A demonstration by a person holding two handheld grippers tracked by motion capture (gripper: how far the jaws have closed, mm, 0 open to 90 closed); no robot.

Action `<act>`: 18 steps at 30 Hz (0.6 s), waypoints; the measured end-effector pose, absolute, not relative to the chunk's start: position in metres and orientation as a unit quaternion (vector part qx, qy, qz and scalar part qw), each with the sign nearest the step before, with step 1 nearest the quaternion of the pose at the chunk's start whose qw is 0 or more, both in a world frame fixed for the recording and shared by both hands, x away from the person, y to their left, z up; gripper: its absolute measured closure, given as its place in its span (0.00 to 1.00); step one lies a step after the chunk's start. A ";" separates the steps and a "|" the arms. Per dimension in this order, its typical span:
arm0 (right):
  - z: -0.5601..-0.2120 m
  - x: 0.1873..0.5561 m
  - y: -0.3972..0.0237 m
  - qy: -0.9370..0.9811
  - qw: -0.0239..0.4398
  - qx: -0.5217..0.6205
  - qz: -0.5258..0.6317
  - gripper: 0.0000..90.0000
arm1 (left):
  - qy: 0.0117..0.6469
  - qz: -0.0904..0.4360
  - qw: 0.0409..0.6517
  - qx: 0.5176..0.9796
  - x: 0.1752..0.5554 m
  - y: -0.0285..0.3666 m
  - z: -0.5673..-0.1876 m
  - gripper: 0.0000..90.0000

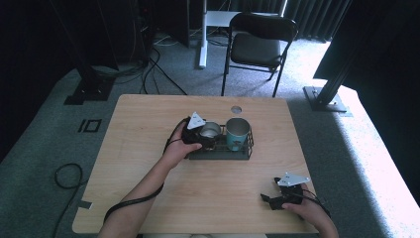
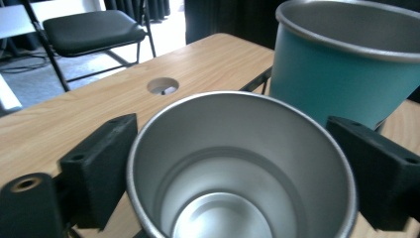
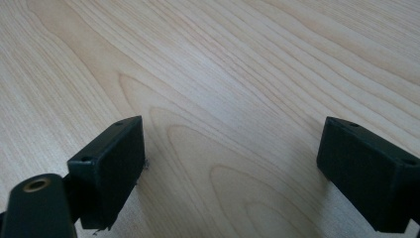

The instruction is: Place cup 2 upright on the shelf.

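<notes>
While the left claw (image 1: 200,134) hangs over a dark wire rack (image 1: 246,150), its jaws stand on either side of a steel cup (image 2: 237,168) without pressing on it, so the claw is open. Just beyond that cup, in the same rack, stands a teal cup (image 2: 341,69). Well apart, the right claw (image 3: 237,173) rests open over bare wooden table (image 3: 237,74).

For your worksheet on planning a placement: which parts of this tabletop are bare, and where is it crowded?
Bare: the table's left side and the wide strip between rack and right gripper. Crowded: the rack, with steel cup, teal cup and left gripper.
</notes>
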State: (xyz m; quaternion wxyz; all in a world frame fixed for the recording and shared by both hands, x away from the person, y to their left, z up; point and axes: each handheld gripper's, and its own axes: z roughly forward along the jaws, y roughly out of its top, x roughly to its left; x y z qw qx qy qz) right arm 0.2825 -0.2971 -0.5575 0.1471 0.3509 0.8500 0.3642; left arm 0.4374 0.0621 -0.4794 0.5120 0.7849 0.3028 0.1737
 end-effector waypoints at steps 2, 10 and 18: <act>-0.557 0.283 -0.297 0.850 0.147 0.351 0.364 0.12 | 0.300 0.176 0.513 0.784 0.438 0.063 -0.478 0.03; -0.558 0.283 -0.297 0.850 0.148 0.350 0.364 0.12 | 0.295 0.173 0.521 0.782 0.433 0.068 -0.473 0.03; -0.558 0.283 -0.297 0.851 0.148 0.350 0.364 0.12 | 0.300 0.169 0.533 0.773 0.424 0.077 -0.468 0.03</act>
